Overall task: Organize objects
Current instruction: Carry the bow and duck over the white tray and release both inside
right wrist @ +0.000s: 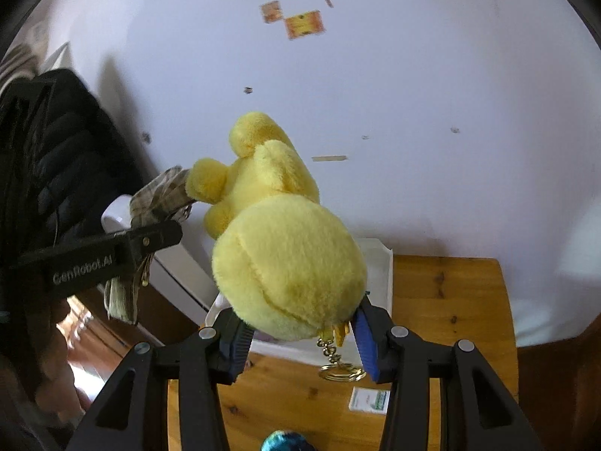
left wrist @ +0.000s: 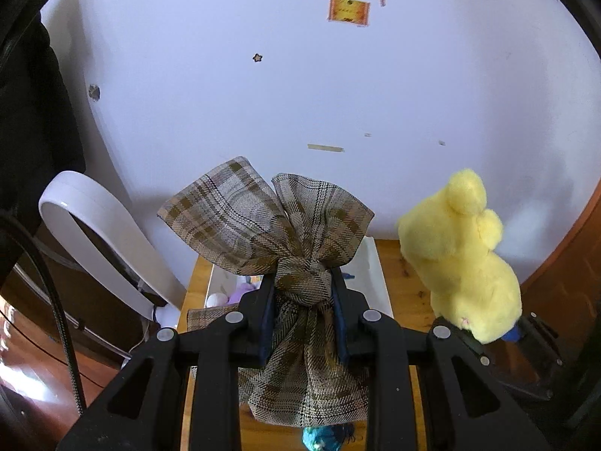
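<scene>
Left tool (left wrist: pixel 302 312) clenched on the knot of a plaid fabric bow (left wrist: pixel 270 221); bow loops fan out above the pads, tails hang below between the fingers. The bow is held in the air above the wooden bench (left wrist: pixel 403 282), over the white tray (left wrist: pixel 375 274) that sits at the bench's far edge against the wall. Right tool (right wrist: pixel 300 338) grasping a yellow plush toy (right wrist: pixel 285 255) by its rounded end, both blue pads (right wrist: pixel 366 342) pressed into the fur; a gold keyring (right wrist: pixel 340 370) dangles beneath the plush. The plush is also lifted clear of the bench, above the tray's near wall. In the right wrist view the bow sits just left of the plush, its loop touching or nearly touching a plush limb; cannot tell which. On the bench near the front edge: a small white card (right wrist: pixel 370 400) and a teal ball-like object (right wrist: pixel 283 441), partly cut off. White curved appliance (left wrist: pixel 97 233) stands off the bench's left edge.
</scene>
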A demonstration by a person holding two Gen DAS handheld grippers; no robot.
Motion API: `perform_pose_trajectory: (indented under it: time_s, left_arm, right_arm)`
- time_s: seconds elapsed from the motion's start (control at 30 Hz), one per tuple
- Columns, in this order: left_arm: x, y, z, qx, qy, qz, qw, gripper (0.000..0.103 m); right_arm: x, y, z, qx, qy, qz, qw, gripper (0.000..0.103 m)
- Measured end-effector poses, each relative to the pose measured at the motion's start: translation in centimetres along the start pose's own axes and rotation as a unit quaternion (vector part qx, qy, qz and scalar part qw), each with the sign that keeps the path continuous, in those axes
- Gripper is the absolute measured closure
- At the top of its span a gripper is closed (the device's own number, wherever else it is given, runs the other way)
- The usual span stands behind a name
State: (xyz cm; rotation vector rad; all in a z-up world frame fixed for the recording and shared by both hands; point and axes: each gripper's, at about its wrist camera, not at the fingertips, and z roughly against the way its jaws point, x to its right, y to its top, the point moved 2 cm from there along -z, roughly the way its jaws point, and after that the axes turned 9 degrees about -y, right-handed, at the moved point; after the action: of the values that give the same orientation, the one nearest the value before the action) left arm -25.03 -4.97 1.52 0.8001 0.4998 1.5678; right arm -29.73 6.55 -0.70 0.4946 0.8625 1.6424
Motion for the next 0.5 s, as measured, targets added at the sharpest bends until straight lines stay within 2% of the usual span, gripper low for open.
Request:
perform_pose_trajectory:
  time_s: [0.2,0.5]
  left_arm:
    - [-1.5,2.0,-3.4,-0.011,0.034,0.01,0.9993,0.075]
    - [-3.0,3.2,-10.3,-0.065,0.056,0.011,0.9963,0.075]
  right_arm:
    - [0.6,1.7,-4.1,-0.028,-0.025,-0.021,0.999,0.055]
    - [1.3,2.5,-9.8,-0.083,-0.045,-0.039,0.995,0.053]
